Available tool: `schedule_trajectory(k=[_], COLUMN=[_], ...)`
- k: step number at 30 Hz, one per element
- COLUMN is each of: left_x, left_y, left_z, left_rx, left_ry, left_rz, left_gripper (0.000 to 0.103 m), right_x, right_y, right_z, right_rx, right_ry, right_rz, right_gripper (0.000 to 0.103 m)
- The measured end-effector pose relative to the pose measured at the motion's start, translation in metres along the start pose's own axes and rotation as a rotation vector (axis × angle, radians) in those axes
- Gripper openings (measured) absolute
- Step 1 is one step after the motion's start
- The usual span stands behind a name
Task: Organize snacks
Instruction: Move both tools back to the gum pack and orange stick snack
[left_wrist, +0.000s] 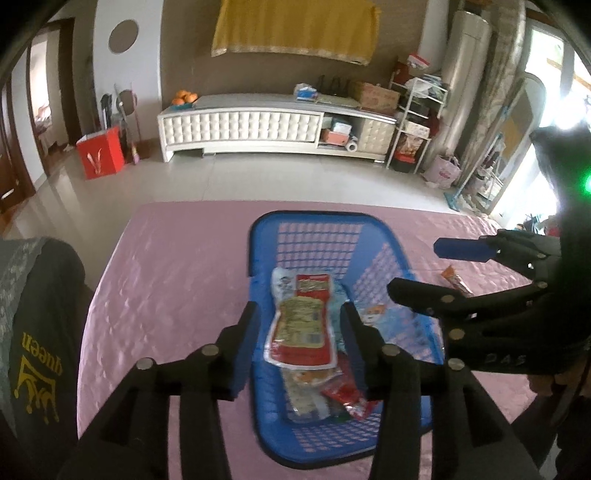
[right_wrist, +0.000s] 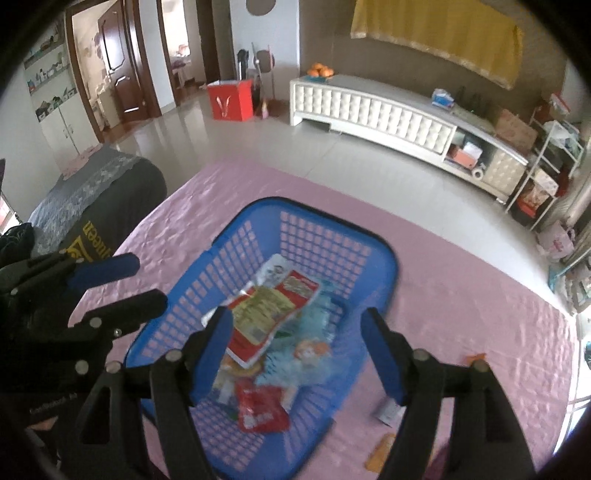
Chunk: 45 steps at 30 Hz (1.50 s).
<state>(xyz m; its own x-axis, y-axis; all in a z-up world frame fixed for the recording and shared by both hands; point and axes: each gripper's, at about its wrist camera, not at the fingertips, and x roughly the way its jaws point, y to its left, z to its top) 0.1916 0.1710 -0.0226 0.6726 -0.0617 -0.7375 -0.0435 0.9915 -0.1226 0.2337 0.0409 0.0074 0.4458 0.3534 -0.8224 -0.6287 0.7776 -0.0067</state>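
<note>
Mostly done, judging by the load; blue basket (right_wrist: 384, 266) sitting mid-worktop (left_wrist: 166, 258) on the pink cloth, already holding the red-and-yellow packet (left_wrist: 301, 325), a pale blue packet (right_wrist: 314, 354) and a small red one (right_wrist: 260, 410). Left to gather: loose packets near the right edge (left_wrist: 458, 280). Left gripper (left_wrist: 301, 349) and right gripper (right_wrist: 297, 350) hovering above, fingers spread, gripping nothing.

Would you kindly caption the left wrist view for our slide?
Open left gripper above a blue basket of snack packets on a pink tablecloth.
</note>
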Motion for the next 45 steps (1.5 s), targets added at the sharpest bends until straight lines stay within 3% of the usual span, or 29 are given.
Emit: schedule_trajectory(k=[5,7,20,25,31,35,39,45], left_x=[-0.012,-0.016,0.004,0.027,0.058,0.081,0.101,0.139], left_y=[-0.038,-0.054,-0.185,-0.220,-0.247,-0.258,-0.264,-0.270], left_z=[0.004,0.005,0.004,-0.002,-0.014,-0.024,-0.034,-0.042], left_rx=[0.055,0.072,0.232,0.265,0.248,0.265,0.253,0.244], left_ry=[-0.014,-0.022,-0.004,0.033,0.077,0.117,0.132,0.190], left_rz=[-0.015,-0.028,-0.115,-0.134,-0.129,-0.089,-0.077,-0.052], left_gripper=[0.050,0.059,0.060,0.060,0.060,0.060,0.076,0.076], right_x=[-0.031,-0.042,-0.088,-0.086,-0.072,-0.053,-0.036,-0.010], right_y=[-0.028,-0.039,-0.119,-0.150,-0.167,-0.181,-0.190,-0.222], right_z=[-0.017,-0.026,-0.089,-0.114,-0.142,-0.155,-0.164,-0.172], right_rx=[0.029,0.034,0.142,0.178,0.132,0.132,0.114,0.203], right_ry=[-0.037,-0.049,-0.093,-0.064,-0.047,-0.006,0.013,0.035], right_rz=[-0.039,-0.063,-0.150,-0.156,-0.140,-0.091,-0.113,-0.075], right_gripper=[0.076,0.076,0.076,0.076,0.076,0.076,0.076,0.081])
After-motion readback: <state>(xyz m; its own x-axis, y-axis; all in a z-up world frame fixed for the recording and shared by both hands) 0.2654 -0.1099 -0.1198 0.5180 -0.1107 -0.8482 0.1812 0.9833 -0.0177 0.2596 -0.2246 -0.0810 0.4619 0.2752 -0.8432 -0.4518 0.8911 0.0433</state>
